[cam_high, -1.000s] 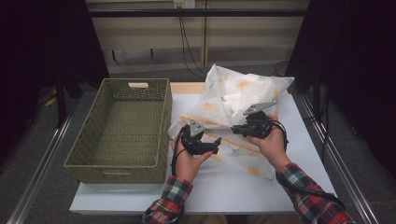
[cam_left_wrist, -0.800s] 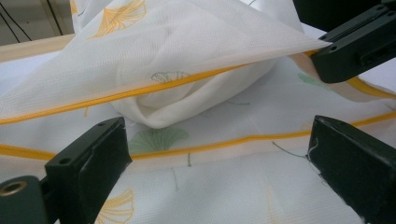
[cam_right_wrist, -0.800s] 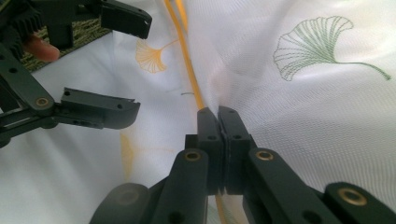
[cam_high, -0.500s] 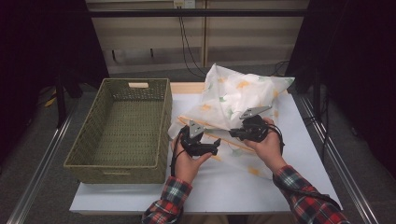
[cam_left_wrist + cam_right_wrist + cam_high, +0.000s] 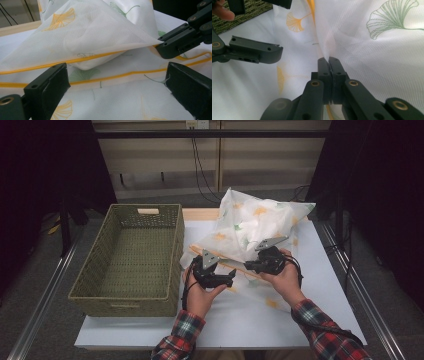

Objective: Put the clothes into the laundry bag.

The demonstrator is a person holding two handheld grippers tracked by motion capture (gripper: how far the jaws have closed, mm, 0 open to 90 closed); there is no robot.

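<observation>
A white mesh cloth [image 5: 260, 217] printed with yellow and green ginkgo leaves and edged in yellow lies bunched on the table. My right gripper [image 5: 248, 265] is shut on the yellow-trimmed edge of its upper layer [image 5: 374, 62] and lifts it; the pinch shows at the right gripper [image 5: 328, 61]. Just to its left, my left gripper [image 5: 232, 276] is open. In the left gripper view, the left gripper [image 5: 117, 85] straddles the lower layer and touches nothing. The lifted cloth [image 5: 100, 32] peaks where the right gripper [image 5: 162, 46] holds it.
An empty green woven basket [image 5: 170, 255] stands on the left of the white table [image 5: 300, 330], close beside the left hand. Its weave [image 5: 249, 12] shows at the top left of the right gripper view. Dark curtains and cables stand behind the table.
The right gripper has shifted slightly toward the person and the left gripper, taking the cloth edge with it. The left gripper has stayed in place, still open.
</observation>
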